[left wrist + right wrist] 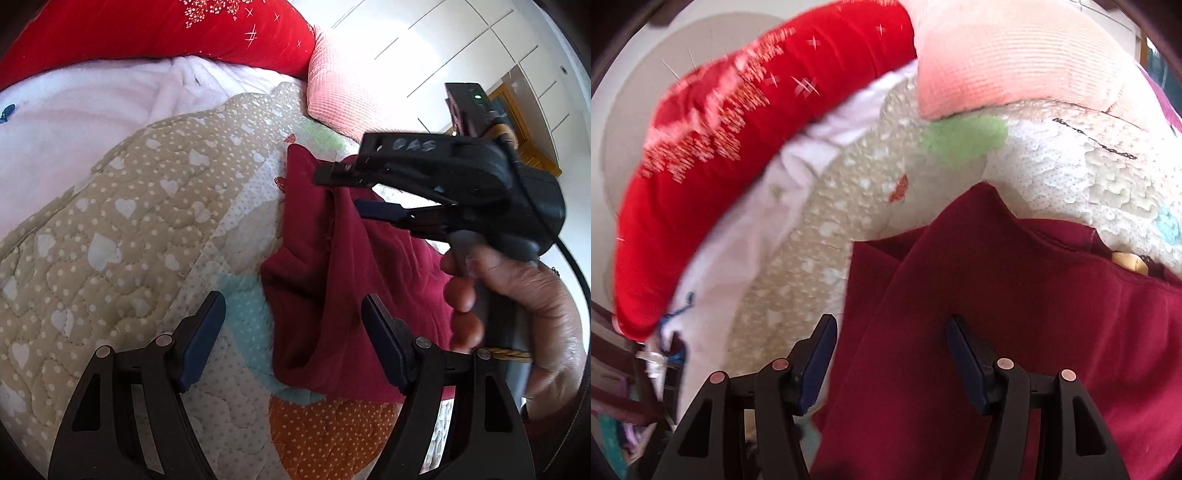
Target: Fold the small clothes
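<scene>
A dark red garment (325, 280) lies crumpled on a quilted bedspread (122, 229). My left gripper (293, 325) is open and empty, just above the garment's left edge. My right gripper (343, 192) shows in the left wrist view, open, its fingers hovering over the garment's upper part. In the right wrist view the right gripper (892, 350) is open over the garment (997, 314), with folds of cloth below the fingers. Nothing is held.
A bright red embroidered pillow (166, 33) and a pink ribbed pillow (340, 96) lie at the bed's far end. A white fleece blanket (74, 122) lies beside the quilt. White cupboards (480, 44) stand behind. The quilt also shows in the right wrist view (1089, 177).
</scene>
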Tool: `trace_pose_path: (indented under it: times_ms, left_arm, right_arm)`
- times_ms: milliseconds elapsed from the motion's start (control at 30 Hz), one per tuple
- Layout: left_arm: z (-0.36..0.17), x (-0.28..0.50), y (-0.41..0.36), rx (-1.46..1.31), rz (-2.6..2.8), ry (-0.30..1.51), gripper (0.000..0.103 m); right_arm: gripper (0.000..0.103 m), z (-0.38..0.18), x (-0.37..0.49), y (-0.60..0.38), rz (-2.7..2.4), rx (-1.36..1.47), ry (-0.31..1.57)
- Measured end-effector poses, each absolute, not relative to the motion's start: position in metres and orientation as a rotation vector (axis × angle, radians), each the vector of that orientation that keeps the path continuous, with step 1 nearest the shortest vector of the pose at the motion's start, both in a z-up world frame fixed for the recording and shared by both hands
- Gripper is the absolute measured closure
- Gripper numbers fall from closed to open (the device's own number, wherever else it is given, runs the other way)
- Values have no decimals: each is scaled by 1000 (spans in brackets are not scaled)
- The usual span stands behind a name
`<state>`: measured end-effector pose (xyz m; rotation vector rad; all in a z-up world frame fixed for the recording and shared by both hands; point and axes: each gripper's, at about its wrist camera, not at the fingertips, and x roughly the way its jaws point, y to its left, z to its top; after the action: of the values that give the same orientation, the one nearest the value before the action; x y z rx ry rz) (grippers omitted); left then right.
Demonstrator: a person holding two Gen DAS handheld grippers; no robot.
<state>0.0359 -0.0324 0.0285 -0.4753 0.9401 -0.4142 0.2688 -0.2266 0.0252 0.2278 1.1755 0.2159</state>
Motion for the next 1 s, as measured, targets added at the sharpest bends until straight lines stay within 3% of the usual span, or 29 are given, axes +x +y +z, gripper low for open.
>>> trace_pose_path:
  times_ms: [133,200,300,700,767,833,1000]
  left_arm:
    - [30,36,-27,-495,-423,945,27]
    - [30,36,-24,-517,-424,944,27]
    - [30,36,-22,-531,-423,952,27]
    - [26,44,-29,-499,-421,959,27]
    - [25,46,-29,-498,-421,960,27]
    - [25,45,-28,-498,-422,959,27]
    - [24,47,-28,-499,-425,958,27]
  right_arm:
    - [81,32,266,-217,219,130,1131]
    - [91,40,263,-212,231,87,1102]
    - [94,49,260,-202,244,39,1057]
    - [94,24,266,-192,283,28,1104]
    - [83,30,264,-192,281,19,1106]
    - [54,37,262,-193,283,32,1115]
    - [54,46,267,-189,243,-45,1170]
